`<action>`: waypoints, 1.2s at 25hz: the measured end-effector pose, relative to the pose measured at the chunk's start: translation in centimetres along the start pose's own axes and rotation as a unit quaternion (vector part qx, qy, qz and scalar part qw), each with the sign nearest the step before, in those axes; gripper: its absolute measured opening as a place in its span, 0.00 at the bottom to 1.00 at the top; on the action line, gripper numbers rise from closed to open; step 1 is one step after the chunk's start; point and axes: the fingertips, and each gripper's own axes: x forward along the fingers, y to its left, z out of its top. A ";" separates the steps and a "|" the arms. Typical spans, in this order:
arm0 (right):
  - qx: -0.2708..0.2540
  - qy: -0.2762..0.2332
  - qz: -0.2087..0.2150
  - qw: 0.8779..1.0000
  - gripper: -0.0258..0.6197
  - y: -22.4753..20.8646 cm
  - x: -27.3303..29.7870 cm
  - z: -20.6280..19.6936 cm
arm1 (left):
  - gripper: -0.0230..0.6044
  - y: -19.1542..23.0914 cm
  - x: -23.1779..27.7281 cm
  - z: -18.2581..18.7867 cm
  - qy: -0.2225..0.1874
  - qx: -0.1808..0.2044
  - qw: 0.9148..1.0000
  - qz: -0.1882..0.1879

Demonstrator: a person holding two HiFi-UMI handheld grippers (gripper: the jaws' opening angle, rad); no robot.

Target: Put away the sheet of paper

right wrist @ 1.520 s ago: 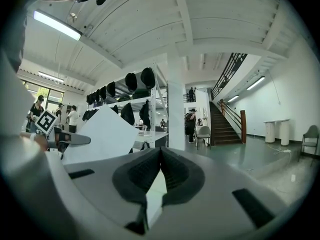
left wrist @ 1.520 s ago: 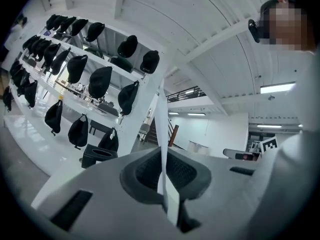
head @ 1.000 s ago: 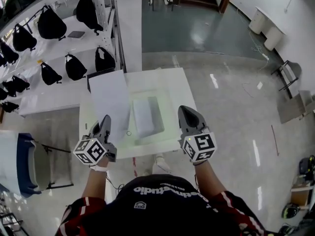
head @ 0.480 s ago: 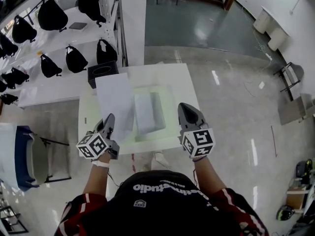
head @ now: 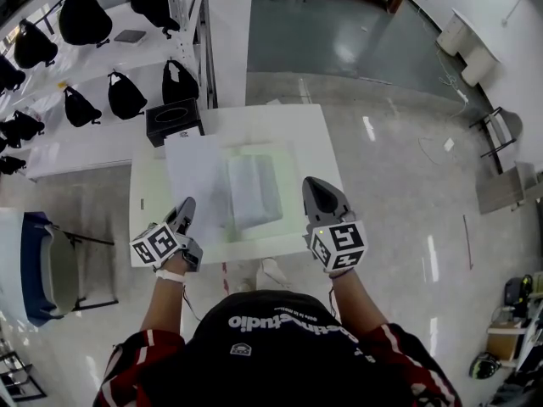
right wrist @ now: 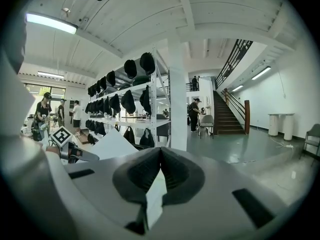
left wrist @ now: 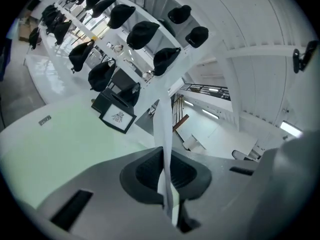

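Observation:
A white sheet of paper [head: 197, 176] hangs over the left half of the white table [head: 316, 138], its near edge pinched in my left gripper [head: 185, 207]. In the left gripper view the sheet [left wrist: 163, 116] runs edge-on between the jaws, and that gripper [left wrist: 164, 151] is shut on it. My right gripper [head: 316, 185] hovers over the table's right front, shut with nothing in it; its tips [right wrist: 160, 151] meet. From the right gripper view I see the sheet [right wrist: 114, 144] and the left gripper's marker cube [right wrist: 61, 135] at the left.
A clear tray [head: 254, 192] with white sheets in it lies on a pale green mat [head: 284, 155] in the table's middle. A black box [head: 174, 119] stands at the far left corner. Shelves with black bags [head: 127, 96] rise to the left. People stand far back.
The left gripper and the sheet have shifted slightly right, so the sheet's right edge now reaches the tray. The right gripper has barely moved.

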 end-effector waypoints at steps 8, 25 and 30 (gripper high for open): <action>0.004 0.004 0.002 1.000 0.03 0.0 0.5 -0.3 | 0.04 2.0 0.7 -1.6 0.019 -0.034 0.999 0.005; 0.005 0.013 0.008 1.000 0.03 0.3 1.2 -0.6 | 0.04 5.3 0.7 -4.3 0.045 -0.049 0.997 0.035; 0.006 0.014 0.007 1.000 0.03 0.4 1.2 -0.7 | 0.04 5.7 1.0 -4.7 0.054 -0.051 0.997 0.036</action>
